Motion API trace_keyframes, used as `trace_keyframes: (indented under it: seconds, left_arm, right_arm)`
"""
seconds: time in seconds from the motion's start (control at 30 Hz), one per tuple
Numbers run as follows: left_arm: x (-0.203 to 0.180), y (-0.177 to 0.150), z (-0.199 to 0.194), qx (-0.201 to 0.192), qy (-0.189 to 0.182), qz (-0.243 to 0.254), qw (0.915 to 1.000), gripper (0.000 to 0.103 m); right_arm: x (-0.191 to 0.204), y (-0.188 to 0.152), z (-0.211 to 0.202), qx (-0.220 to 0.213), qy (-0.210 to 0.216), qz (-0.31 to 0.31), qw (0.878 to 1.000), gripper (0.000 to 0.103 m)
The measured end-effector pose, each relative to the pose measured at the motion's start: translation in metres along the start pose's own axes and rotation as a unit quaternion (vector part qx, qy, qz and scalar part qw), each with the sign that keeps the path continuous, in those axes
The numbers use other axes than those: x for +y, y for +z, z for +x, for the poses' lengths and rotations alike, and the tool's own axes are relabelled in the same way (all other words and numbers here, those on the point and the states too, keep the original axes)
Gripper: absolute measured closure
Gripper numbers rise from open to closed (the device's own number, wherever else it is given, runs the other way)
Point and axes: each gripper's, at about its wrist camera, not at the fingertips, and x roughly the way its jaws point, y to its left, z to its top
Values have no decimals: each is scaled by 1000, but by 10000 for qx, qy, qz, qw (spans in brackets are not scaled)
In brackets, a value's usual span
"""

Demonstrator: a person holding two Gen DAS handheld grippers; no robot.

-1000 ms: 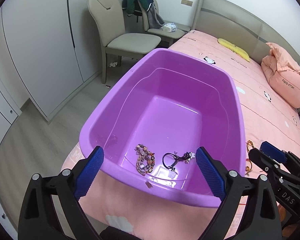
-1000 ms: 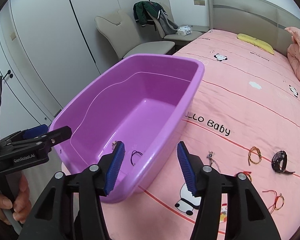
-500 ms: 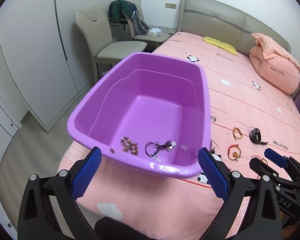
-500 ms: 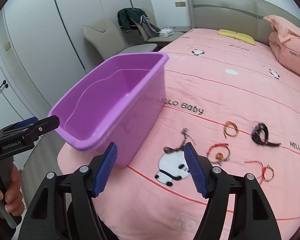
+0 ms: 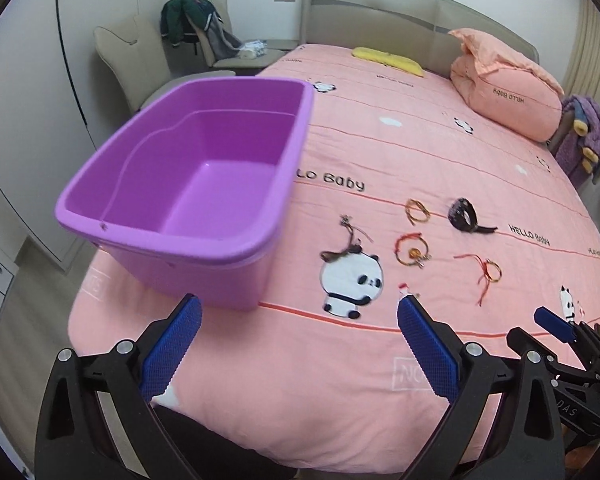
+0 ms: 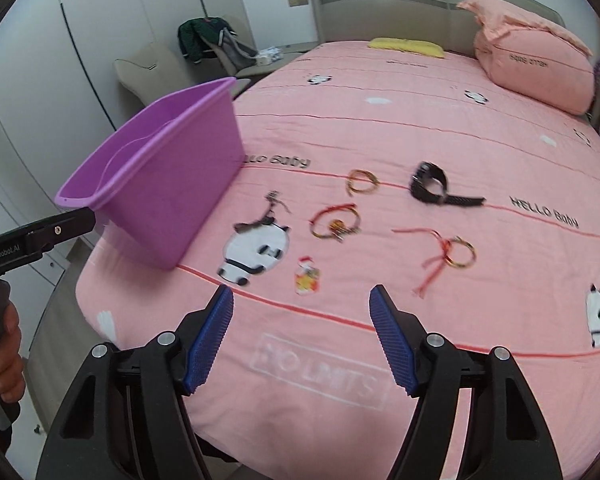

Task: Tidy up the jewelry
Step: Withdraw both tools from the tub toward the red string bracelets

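Observation:
A purple plastic tub (image 5: pixel 204 184) (image 6: pixel 168 184) stands on the pink bed at its near left corner; its near floor is hidden by its wall. Several jewelry pieces lie on the bedspread to its right: a black watch (image 6: pixel 432 186), a gold bangle (image 6: pixel 362 182), a red-and-gold bracelet (image 6: pixel 334 222), a red cord bracelet (image 6: pixel 454 254), a small charm (image 6: pixel 307 276) and a thin necklace (image 6: pixel 270 210). My left gripper (image 5: pixel 298 316) is open and empty, above the bed's near edge. My right gripper (image 6: pixel 302 310) is open and empty, just short of the charm.
The pink bedspread (image 6: pixel 420 120) carries a pink pillow (image 6: pixel 536 72) and a yellow cushion (image 6: pixel 406 46) by the headboard. Chairs with clothes (image 5: pixel 188 20) stand beyond the tub. White wardrobe doors (image 5: pixel 32 80) line the left wall.
Both grippers have pulled back and swung right, away from the tub. The jewelry on the bedspread has come into full view. Both stay open.

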Motion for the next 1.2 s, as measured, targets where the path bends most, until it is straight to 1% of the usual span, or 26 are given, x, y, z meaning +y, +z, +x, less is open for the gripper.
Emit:
trace_keyframes:
  seconds: [0.17, 0.27, 0.37, 0.5, 0.63, 0.83, 1.0, 1.2]
  left_arm:
    - [-21, -19, 17, 173, -104, -89, 9998, 7]
    - [-32, -30, 29, 310, -149, -164, 9993, 7]
    - [-43, -37, 41, 402, -163, -205, 9988, 7]
    - [-57, -40, 54, 403, -152, -179, 9989, 7]
    - [-65, -42, 69, 441, -54, -198, 9988, 7]
    - [-72, -48, 101, 630, 25, -286, 9976, 7]
    - [-83, -50, 126, 784, -28, -323, 9964, 7]
    - [-103, -48, 151, 764, 25, -207, 9969, 7]
  right_arm:
    - [-35, -22, -6, -50, -180, 364, 9992, 35]
    - [-50, -31, -6, -52, -344, 474, 9983, 35]
    - [-65, -36, -5, -76, -459, 590, 9972, 35]
    - [-82, -39, 0, -65, -519, 748, 9958, 35]
    - [-95, -37, 10, -36, -602, 769, 9952, 35]
    - [-109, -32, 35, 62, -648, 710, 9953, 35]
    - [-116, -25, 59, 175, -669, 606, 9958, 35]
    - [-130, -15, 89, 305, -638, 661, 9953, 35]
